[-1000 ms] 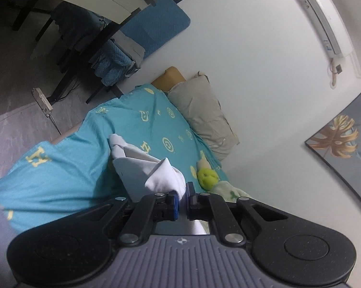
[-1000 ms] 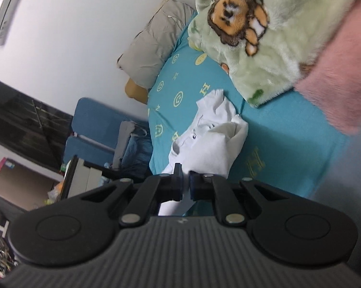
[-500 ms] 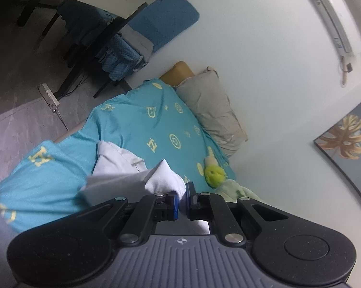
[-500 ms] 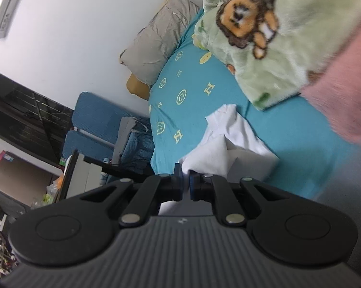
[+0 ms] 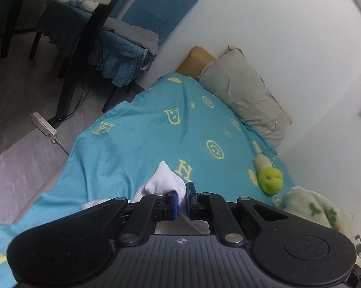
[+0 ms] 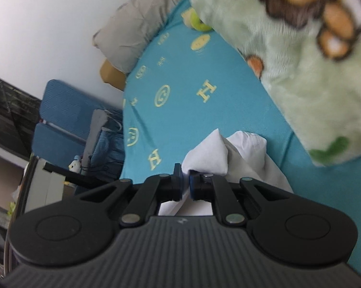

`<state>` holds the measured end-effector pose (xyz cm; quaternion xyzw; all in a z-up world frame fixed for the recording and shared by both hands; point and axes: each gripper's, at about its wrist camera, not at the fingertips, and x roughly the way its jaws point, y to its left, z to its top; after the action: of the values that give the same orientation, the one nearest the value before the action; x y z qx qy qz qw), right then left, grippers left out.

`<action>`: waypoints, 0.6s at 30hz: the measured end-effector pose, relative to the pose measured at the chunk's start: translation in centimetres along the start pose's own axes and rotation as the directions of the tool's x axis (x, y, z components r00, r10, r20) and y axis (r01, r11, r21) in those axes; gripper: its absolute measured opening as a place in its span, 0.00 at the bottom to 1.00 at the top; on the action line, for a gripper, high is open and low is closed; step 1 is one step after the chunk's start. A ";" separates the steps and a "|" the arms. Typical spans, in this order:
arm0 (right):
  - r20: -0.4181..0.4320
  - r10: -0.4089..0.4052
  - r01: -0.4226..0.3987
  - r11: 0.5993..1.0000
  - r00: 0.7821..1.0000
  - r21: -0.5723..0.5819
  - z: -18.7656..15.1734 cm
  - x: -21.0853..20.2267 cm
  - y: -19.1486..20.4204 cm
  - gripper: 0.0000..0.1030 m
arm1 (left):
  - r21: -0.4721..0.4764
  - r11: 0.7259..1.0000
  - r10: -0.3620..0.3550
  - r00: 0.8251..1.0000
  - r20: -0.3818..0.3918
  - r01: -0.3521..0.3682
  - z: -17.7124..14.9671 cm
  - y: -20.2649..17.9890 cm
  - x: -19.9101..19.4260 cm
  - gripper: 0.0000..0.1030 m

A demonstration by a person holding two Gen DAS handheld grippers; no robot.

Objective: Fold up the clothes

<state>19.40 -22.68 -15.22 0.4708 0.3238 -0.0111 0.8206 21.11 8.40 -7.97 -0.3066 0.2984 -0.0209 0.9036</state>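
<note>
white garment (image 5: 165, 180) lower now, both grippers clamped

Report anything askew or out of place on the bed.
The white garment is bunched in peaks, not flat, pinched by both the left gripper and right gripper. The green fleece blanket lies heaped on the teal bedspread. Nothing looks damaged or spilled.

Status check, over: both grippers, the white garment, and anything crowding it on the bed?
Left gripper and right gripper both shut on white garment. Garment bunched over teal bedspread. Green fleece blanket close alongside.
</note>
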 end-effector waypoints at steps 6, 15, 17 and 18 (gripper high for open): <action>-0.041 -0.016 0.015 0.999 0.999 -0.042 0.6 4.7 -1.8 0.09 | 0.078 0.994 0.075 0.997 -0.031 -0.072 -1.0 0.9 5.0 0.07; -0.049 -0.048 0.041 0.989 0.998 -0.144 0.2 5.5 -1.5 0.14 | 0.104 0.992 0.076 0.996 -0.047 -0.071 -1.5 2.0 5.7 0.18; -0.032 -0.040 0.034 0.985 0.999 -0.167 0.0 4.7 -0.8 0.65 | 0.108 0.993 0.056 0.998 -0.038 -0.052 -1.5 1.8 4.9 0.43; -0.009 -0.023 0.021 0.983 1.000 -0.182 -0.2 4.1 -0.4 0.77 | 0.117 0.992 0.057 0.998 -0.020 -0.054 -1.5 1.6 4.3 0.60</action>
<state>22.36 -21.59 -17.84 0.3904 0.3331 0.0122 0.8582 23.59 7.89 -12.09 -0.2448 0.3154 -0.0167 0.9167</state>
